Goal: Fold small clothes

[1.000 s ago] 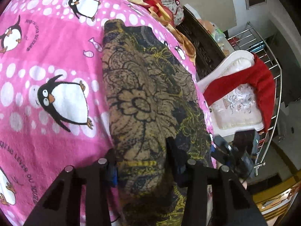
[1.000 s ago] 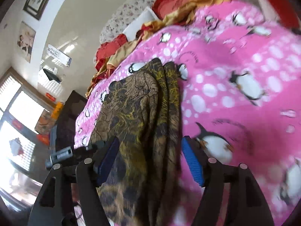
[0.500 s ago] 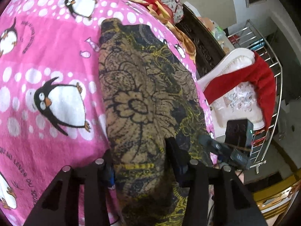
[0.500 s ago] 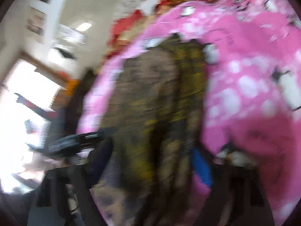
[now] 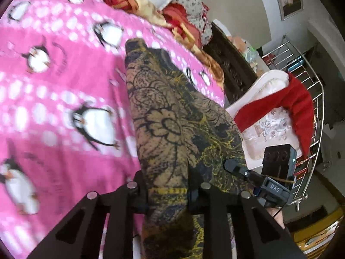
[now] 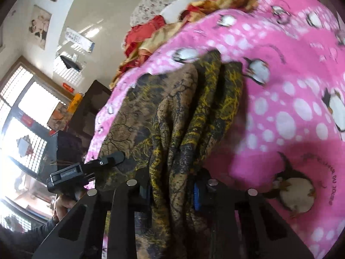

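Observation:
A dark brown and yellow patterned garment (image 5: 163, 120) lies lengthwise on a pink penguin blanket (image 5: 54, 86). Its near end runs up between the fingers of my left gripper (image 5: 168, 191), whose jaws are closing with the pads pressing the cloth. In the right wrist view the same garment (image 6: 172, 112) hangs in bunched folds over the blanket (image 6: 291, 86). My right gripper (image 6: 172, 188) is also closing, its blue pads squeezing those folds. Each view shows the other hand's tool beside the near edge of the cloth.
A heap of red and yellow bedding (image 5: 151, 4) lies at the far end of the blanket. A white chair draped with red cloth (image 5: 280, 108), a metal rack (image 5: 312, 86) and dark wooden furniture (image 5: 232, 64) stand on the right. A bright window (image 6: 21, 118) is at the left.
Both pairs of jaws have narrowed from wide apart onto the garment's near end. The cloth has bunched and lifted slightly, and both views have shifted a little.

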Tool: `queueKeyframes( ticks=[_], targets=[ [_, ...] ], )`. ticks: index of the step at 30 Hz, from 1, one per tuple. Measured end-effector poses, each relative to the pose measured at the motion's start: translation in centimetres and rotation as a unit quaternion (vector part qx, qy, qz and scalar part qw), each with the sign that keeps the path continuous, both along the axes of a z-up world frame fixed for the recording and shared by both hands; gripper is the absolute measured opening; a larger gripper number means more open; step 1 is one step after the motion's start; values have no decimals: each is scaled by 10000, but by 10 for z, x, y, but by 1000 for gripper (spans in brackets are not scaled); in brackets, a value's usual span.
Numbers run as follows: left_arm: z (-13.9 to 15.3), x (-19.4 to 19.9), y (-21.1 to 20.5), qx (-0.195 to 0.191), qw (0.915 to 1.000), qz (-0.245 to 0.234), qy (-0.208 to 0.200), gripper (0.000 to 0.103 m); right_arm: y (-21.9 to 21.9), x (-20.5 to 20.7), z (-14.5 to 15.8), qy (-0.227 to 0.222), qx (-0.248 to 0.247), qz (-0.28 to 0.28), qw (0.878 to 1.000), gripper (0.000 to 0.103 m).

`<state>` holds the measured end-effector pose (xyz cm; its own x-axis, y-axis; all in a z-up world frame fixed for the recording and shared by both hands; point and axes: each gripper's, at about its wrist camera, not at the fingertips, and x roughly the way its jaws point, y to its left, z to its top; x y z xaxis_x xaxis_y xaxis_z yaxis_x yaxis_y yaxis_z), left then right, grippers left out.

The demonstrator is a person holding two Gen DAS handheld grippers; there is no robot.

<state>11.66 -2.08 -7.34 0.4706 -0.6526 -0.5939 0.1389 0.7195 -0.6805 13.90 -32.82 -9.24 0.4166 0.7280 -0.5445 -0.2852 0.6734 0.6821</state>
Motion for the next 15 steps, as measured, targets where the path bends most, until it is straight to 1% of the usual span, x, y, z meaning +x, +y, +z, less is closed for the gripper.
queueKeyframes(
  ticks=[2,4,7,10,11,13,14,15],
  targets=[
    [7,-3,18,54,9999,86,-91,23,20,1,10,-10,-73,121,9999,26],
    [10,-3,50,160,9995,255,-77,23,45,4,13,67,-136,255,9996,26],
    [8,-2,89,327,9983,473,39,23,92,14,7,328,-78,353,9988,26],
    [0,-3,129,282,9967,743,177,23,131,21,-4,494,97,441,9978,26],
    [-4,-4,137,239,9965,768,222,23,142,21,-6,477,112,496,9976,26],
    [-14,-1,141,159,9970,669,344,25,157,21,-9,373,20,571,9977,26],
    [-19,-1,138,261,9972,604,359,28,157,20,-13,386,-26,530,9978,26],
    [-22,0,135,364,9972,556,338,32,154,21,-19,484,29,472,9977,27]
  ],
)
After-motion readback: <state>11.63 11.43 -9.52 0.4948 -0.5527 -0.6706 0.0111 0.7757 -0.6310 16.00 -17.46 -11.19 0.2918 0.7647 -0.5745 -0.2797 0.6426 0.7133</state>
